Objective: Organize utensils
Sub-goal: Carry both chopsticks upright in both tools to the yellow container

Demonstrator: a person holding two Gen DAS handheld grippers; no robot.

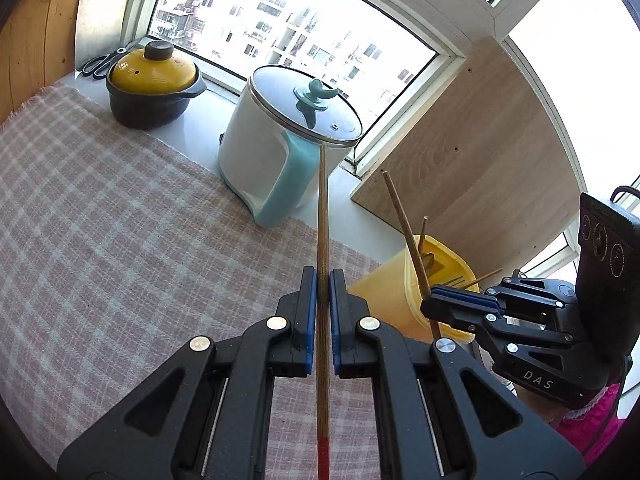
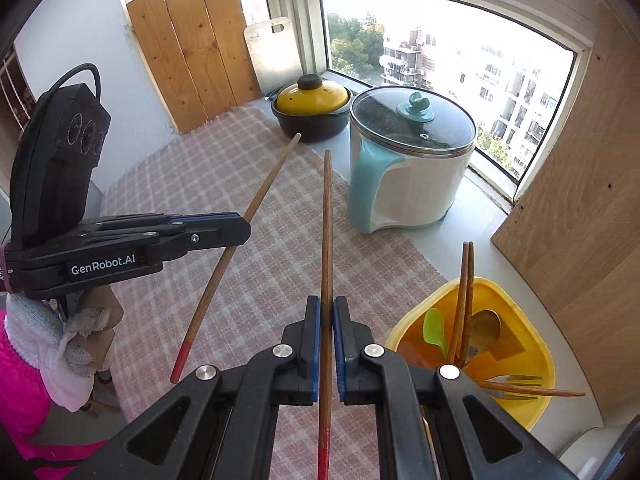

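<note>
Counter runs under a corner window (image 1: 288, 32), covered by a pink-and-white checked cloth (image 1: 100, 208); a pale wood panel (image 1: 472, 168) stands at the right end and a plank board (image 2: 192, 48) leans at the far left with a white cutting board (image 2: 274, 48) beside it. On the bare strip by the window: white-and-teal electric pot (image 1: 276, 160) with glass lid, then a dark casserole with yellow lid (image 1: 154, 88) to its left, scissors (image 1: 100, 62) behind that against the sill. Yellow utensil bin (image 2: 520, 320) sits at the cloth's right edge, near the wood panel; in it a pair of wooden chopsticks (image 2: 464, 300) standing upright together, a green spoon (image 2: 434, 330), a wooden spoon (image 2: 484, 328), and a wooden fork (image 2: 516, 386) lying over the rim. Left gripper (image 1: 323, 276) is off the cloth, jaws pressed together, pinching one red-tipped chopstick (image 1: 322, 220) about mid-shaft, red end toward the camera, plain end pointing at the electric pot. Right gripper (image 2: 327, 304) does the same: jaws clamped on a second red-tipped chopstick (image 2: 327, 232), red end back, tip forward over the cloth. The two grippers are side by side, apart, right one just beside the bin and nearer to it; neither chopstick touches the cloth or the bin. Pink sleeve with a white knit cuff (image 2: 28, 344) shows behind the left gripper.
</note>
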